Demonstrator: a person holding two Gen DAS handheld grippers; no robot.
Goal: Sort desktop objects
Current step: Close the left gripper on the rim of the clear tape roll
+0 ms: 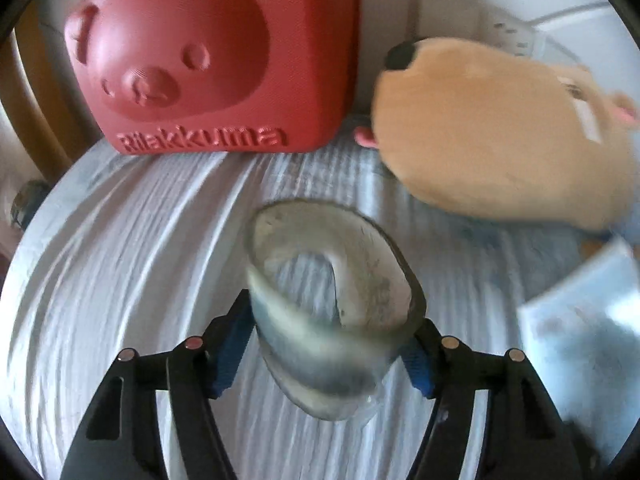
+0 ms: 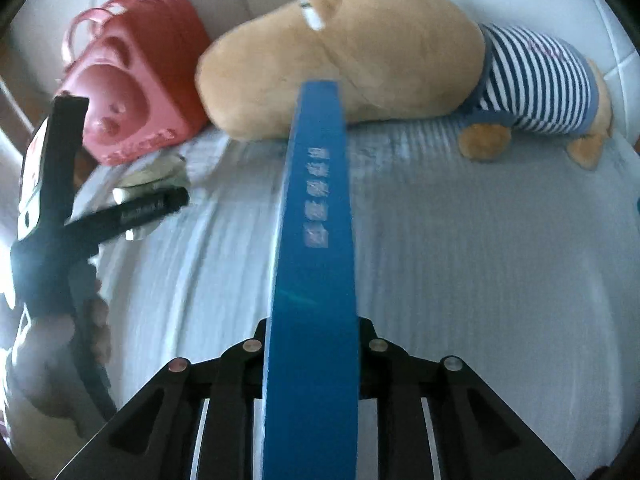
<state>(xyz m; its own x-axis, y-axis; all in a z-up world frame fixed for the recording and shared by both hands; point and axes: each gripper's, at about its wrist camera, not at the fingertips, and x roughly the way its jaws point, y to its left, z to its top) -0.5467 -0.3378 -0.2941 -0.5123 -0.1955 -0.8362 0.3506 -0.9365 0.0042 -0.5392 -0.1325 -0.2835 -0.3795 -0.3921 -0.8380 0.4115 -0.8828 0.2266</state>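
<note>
Two things are riding in my grippers: my left gripper [image 1: 332,344] is clamping a clear, cloudy glass tumbler [image 1: 328,304] at lower centre, and my right gripper [image 2: 312,344] is pinching a long, stiff blue plastic ruler [image 2: 316,240] by its near end. Glass looks slippery and fragile, so I am gripping mid-wall.

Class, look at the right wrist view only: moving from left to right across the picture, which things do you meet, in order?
Other black gripper → pink-red bear-face box → blue flat book held upright in the right gripper at → navy-and-white striped shirt on the tan plush toy.
</note>
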